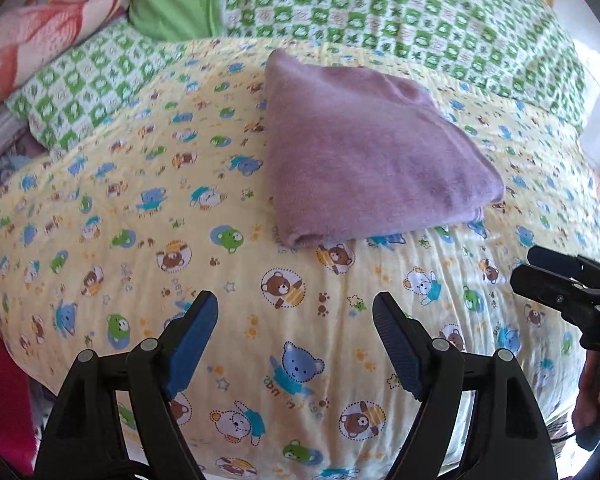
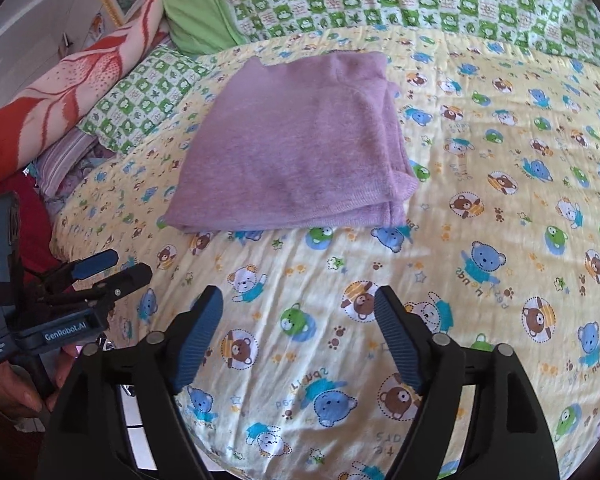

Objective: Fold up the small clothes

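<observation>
A purple garment lies folded in a flat stack on the yellow bear-print sheet; it also shows in the right wrist view. My left gripper is open and empty, hovering over the sheet short of the garment's near edge. My right gripper is open and empty, also over the sheet in front of the garment. The right gripper shows at the right edge of the left wrist view, and the left gripper at the left edge of the right wrist view.
A green-checked blanket and a green pillow lie behind the garment. A red-and-pink floral blanket is piled at the left. A green-checked pillow sits left of the garment. Red cloth lies at the near left.
</observation>
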